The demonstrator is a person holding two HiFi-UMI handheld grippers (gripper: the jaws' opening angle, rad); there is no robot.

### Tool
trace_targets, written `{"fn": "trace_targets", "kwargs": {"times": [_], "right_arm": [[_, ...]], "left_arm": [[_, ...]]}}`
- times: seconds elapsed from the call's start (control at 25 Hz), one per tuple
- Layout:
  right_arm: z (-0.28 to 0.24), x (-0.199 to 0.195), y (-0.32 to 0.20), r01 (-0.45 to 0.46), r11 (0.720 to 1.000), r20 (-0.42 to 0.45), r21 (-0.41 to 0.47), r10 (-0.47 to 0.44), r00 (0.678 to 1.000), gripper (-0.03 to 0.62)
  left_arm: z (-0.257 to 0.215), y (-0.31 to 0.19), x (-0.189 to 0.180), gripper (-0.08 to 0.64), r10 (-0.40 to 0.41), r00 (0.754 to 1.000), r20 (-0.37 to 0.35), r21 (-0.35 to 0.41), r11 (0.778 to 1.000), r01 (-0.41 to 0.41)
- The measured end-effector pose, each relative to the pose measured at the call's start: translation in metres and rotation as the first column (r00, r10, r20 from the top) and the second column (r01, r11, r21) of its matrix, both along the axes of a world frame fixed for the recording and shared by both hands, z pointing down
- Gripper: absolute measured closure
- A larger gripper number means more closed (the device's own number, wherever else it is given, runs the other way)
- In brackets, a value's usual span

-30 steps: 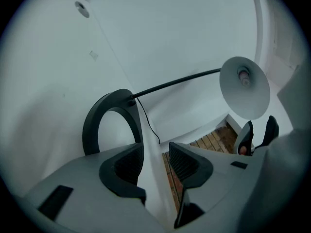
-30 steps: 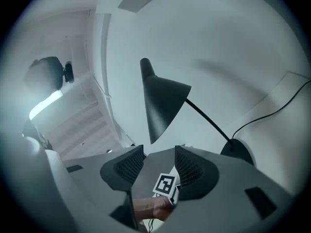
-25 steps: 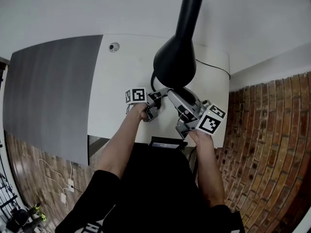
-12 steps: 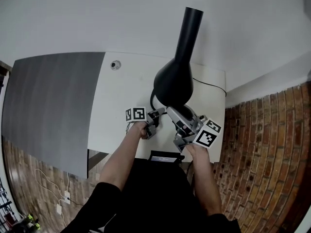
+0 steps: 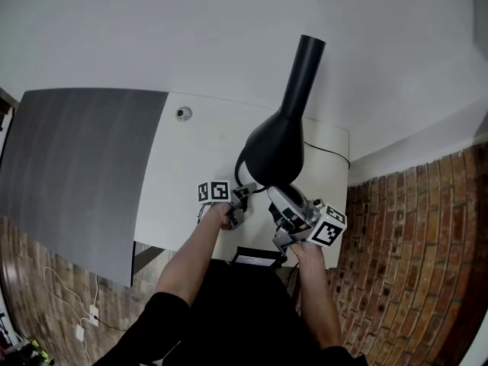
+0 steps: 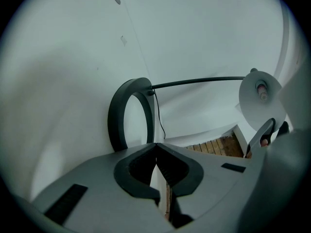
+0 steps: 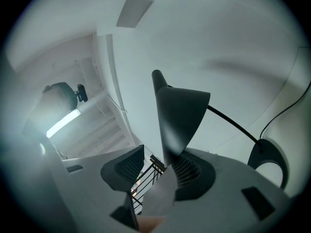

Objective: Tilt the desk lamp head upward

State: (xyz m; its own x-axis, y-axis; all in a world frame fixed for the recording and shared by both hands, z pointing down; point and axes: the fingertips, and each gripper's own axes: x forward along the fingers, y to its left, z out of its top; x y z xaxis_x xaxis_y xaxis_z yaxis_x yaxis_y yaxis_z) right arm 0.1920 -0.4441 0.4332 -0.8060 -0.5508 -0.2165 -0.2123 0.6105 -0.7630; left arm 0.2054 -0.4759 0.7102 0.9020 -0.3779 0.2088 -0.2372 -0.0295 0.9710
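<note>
The black desk lamp's head (image 5: 276,149) hangs over the white desk (image 5: 179,181), its neck (image 5: 305,67) reaching up toward me. My right gripper (image 5: 279,198) is at the shade's lower rim. In the right gripper view the black shade (image 7: 180,113) dips between the jaws of that gripper (image 7: 154,168). The rim lies against one pad, and a gap shows on the other side. My left gripper (image 5: 247,192) sits beside the shade on its left. Its jaws (image 6: 155,145) are shut with nothing between them, pointing at the lamp's ring base (image 6: 130,111) and thin arm (image 6: 199,81).
A black cable (image 5: 328,148) runs from the lamp toward the desk's far right edge. A round grommet (image 5: 184,113) is set in the desk's far left. A grey panel (image 5: 69,166) adjoins the desk on the left, and brick floor (image 5: 404,242) lies to the right.
The head view has drifted, so the desk and lamp sit lower in the picture. Both grippers stay by the shade's lower rim. The left gripper's jaws look closer together.
</note>
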Motion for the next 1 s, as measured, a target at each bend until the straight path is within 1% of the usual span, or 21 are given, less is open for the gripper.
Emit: {"fn": "trace_targets", "kwargs": {"times": [0.16, 0.4, 0.48, 0.72, 0.88, 1.0], "right_arm": [[-0.015, -0.001, 0.015, 0.031, 0.999, 0.007, 0.031, -0.031, 1.0, 0.41], [-0.046, -0.006, 0.038, 0.074, 0.992, 0.009, 0.101, -0.075, 0.997, 0.411], [-0.058, -0.007, 0.044, 0.075, 0.99, 0.021, 0.123, -0.078, 0.997, 0.41], [-0.085, -0.012, 0.056, 0.072, 0.98, 0.022, 0.186, -0.078, 0.997, 0.411], [-0.105, -0.011, 0.06, 0.057, 0.972, 0.029, 0.226, -0.065, 0.997, 0.411], [-0.114, -0.014, 0.061, 0.059, 0.971, 0.047, 0.23, -0.072, 0.996, 0.41]], "left_arm": [[0.0, 0.001, 0.002, 0.546, -0.001, 1.0, 0.0, -0.001, 1.0, 0.001], [0.0, 0.0, 0.0, 0.546, -0.003, 1.0, 0.002, 0.001, 1.0, 0.003], [0.0, -0.001, 0.0, 0.546, -0.002, 1.0, 0.001, 0.002, 1.0, 0.002], [0.002, 0.0, -0.005, 0.546, -0.006, 1.0, -0.005, -0.001, 1.0, 0.006], [0.001, -0.002, -0.001, 0.546, 0.001, 1.0, -0.007, 0.004, 1.0, -0.001], [0.002, -0.002, -0.006, 0.546, -0.004, 1.0, -0.01, 0.002, 1.0, 0.004]]}}
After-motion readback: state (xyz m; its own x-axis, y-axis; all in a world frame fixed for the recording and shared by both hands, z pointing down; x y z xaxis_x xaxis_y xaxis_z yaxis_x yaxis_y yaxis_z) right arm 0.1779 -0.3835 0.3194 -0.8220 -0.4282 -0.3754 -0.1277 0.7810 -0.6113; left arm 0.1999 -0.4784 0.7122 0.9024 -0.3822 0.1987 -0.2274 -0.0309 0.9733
